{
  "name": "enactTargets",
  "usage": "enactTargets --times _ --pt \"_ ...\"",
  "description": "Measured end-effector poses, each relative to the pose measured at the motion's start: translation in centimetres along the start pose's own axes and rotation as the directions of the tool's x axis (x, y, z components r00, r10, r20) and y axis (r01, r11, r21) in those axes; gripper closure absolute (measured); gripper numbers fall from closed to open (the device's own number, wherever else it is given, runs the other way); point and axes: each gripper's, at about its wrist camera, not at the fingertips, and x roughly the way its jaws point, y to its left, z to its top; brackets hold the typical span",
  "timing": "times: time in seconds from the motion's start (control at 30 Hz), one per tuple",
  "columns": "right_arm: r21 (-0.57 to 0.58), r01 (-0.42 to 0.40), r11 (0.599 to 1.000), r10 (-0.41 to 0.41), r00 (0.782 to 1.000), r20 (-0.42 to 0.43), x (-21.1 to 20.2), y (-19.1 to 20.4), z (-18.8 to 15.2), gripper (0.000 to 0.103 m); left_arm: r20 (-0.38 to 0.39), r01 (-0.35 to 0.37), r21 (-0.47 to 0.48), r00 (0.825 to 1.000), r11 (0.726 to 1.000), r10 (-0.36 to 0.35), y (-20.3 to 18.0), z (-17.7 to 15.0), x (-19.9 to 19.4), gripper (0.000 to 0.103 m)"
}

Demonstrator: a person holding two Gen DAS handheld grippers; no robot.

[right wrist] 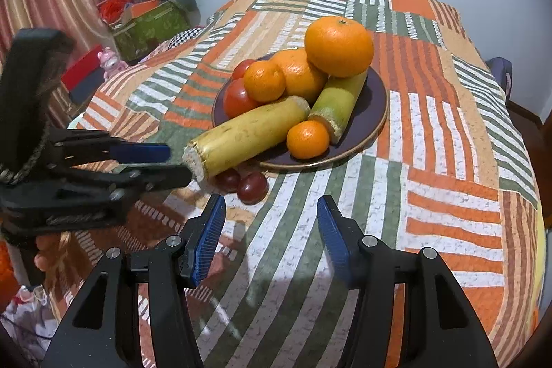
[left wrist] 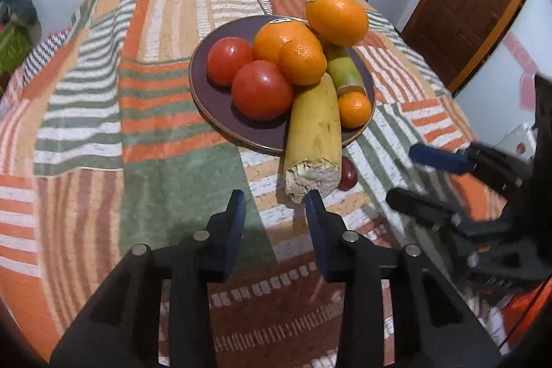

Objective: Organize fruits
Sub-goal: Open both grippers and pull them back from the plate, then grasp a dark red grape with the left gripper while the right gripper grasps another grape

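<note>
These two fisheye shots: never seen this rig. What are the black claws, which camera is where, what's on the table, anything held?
No robot: a person holds a two-finger gripper in each hand, with a camera looking along its fingers. One view shows the left gripper, the other the right gripper. Both are open and hold nothing. On the patchwork cloth sits a dark plate with tomatoes, oranges and two cut cane-like stalks; the yellow one overhangs the rim. Two grapes lie beside the plate.
</note>
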Motion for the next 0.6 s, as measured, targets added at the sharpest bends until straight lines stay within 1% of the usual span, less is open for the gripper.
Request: enactTargets --times 0.07,0.17,0.3,0.4,0.5,0.6 --pt "-0.009 0.001 1.0 -0.001 1.0 -0.004 0.2 0.2 0.0 0.052 0.002 -0.001 -0.016 1.0 1.0 0.001 0.4 0.1 0.1 0.067" --pt "-0.014 -0.005 1.0 0.005 1.0 -0.011 0.7 0.5 0.0 0.057 0.011 -0.025 -0.039 1.0 0.999 0.025 1.1 0.6 0.3 0.067" --pt "-0.012 -0.017 1.0 0.017 1.0 -0.022 1.6 0.7 0.1 0.061 0.021 -0.05 -0.071 0.998 0.996 0.052 2.1 1.5 0.7 0.068" --pt "-0.011 -0.033 0.999 0.033 0.999 -0.03 2.0 1.0 0.3 0.063 0.036 -0.076 -0.072 0.996 0.995 0.079 2.3 1.8 0.9 0.068" --pt "-0.016 -0.041 0.999 0.04 0.998 -0.041 2.6 1.2 0.8 0.064 0.044 -0.081 -0.058 0.996 0.995 0.083 2.1 1.5 0.8 0.068" --pt "-0.015 -0.048 0.999 0.047 0.996 -0.07 3.5 1.3 1.1 0.072 0.038 -0.06 -0.034 0.997 0.998 0.061 1.7 0.8 0.4 0.067"
